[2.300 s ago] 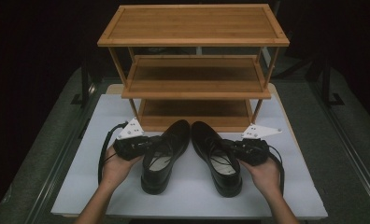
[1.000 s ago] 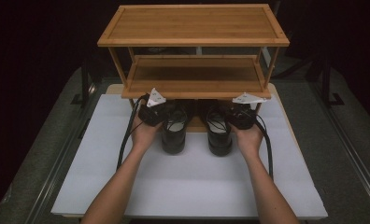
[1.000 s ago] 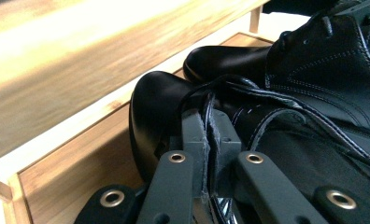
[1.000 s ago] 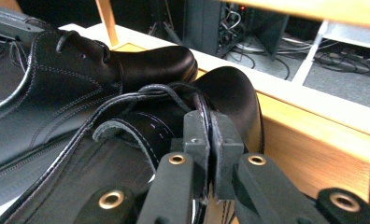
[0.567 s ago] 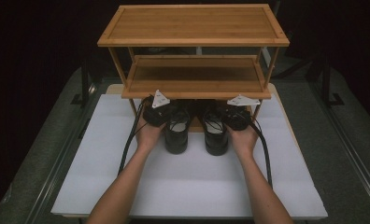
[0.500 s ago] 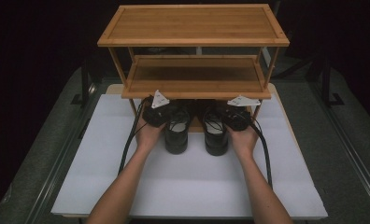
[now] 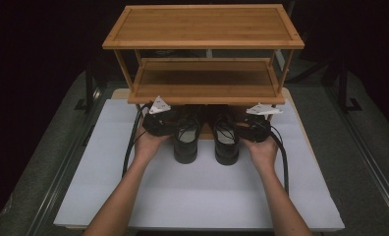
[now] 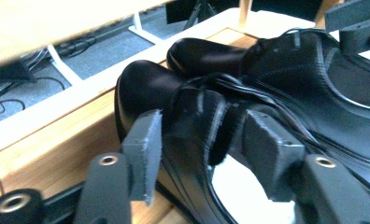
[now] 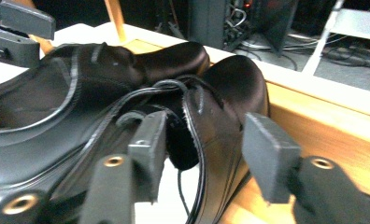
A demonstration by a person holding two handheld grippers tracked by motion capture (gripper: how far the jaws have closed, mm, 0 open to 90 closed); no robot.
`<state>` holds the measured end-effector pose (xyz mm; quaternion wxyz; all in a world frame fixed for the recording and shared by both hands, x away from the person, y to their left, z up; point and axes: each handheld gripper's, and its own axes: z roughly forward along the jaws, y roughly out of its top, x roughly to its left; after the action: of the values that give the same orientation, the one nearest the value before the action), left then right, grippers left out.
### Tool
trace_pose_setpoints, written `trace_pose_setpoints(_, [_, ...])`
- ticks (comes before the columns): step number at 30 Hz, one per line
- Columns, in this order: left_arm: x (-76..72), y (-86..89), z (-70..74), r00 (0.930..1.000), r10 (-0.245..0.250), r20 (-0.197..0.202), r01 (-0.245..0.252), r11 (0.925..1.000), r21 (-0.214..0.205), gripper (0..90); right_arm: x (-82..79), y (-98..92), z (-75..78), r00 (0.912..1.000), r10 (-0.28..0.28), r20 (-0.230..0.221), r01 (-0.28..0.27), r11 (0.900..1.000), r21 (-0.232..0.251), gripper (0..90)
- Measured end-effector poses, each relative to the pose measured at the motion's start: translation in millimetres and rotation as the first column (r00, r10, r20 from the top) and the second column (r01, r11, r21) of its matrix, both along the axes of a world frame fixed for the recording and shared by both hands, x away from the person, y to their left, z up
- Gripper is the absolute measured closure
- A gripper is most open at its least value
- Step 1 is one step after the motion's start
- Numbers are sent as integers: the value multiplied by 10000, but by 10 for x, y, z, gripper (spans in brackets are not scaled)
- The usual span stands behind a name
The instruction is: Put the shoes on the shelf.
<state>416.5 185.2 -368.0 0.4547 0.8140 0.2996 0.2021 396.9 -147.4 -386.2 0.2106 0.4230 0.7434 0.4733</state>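
Observation:
Two black lace-up shoes stand side by side with their toes under the wooden rack [image 7: 202, 83], the left shoe [image 7: 186, 142] and the right shoe [image 7: 226, 142]. Their toes rest on the rack's bottom shelf [image 8: 47, 135] and the heels stick out toward me. My left gripper [image 7: 172, 126] straddles the outer wall of the left shoe [image 8: 145, 88]. Its jaws have just been opening and the pads [image 8: 145, 140] stand off the leather. My right gripper [image 7: 237, 129] straddles the outer wall of the right shoe [image 9: 234, 79] in the same way, pads [image 9: 267, 154] apart, also just opened.
The rack has a top shelf [image 7: 202, 24] and a middle shelf [image 7: 205, 81] right above my grippers. A white board [image 7: 202, 191] covers the table under my forearms. Cables trail from both grippers along my arms. Dark stands and floor cables lie beyond the rack.
The shoes went from the near part of the white board forward to the rack's bottom shelf, carried by both grippers. Over the last half second the hands have stayed put.

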Motion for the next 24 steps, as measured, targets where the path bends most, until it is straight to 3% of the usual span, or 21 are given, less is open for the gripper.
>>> trace_pose_setpoints(4, [-140, 98, 48, 9993, -320, -198, 313, 9989, -357, 338, -157, -75, 87, 9993, 362, 11, -362, 9993, -61, 353])
trace_pose_setpoints(11, [-450, 228, -2, 9961, -807, -369, 803, 9967, -107, 203, -455, -201, 103, 9953, 932, -268, -932, 9956, 37, 223])
trace_pose_setpoints(17, [-564, 302, -245, 9908, -1157, -709, 1181, 9925, 314, 128, -648, -255, -101, 9912, 1213, -532, -1221, 9925, -112, 178])
trace_pose_setpoints(19, [-536, 290, -351, 9881, -1129, -1048, 1194, 9911, 583, 76, -658, -253, -193, 9890, 1259, -781, -1273, 9918, -131, 169])
trace_pose_setpoints(24, [-485, 250, -562, 9817, -1269, -1423, 1397, 9866, 838, 73, -615, -179, -387, 9774, 1564, -1421, -1639, 9855, -430, 136])
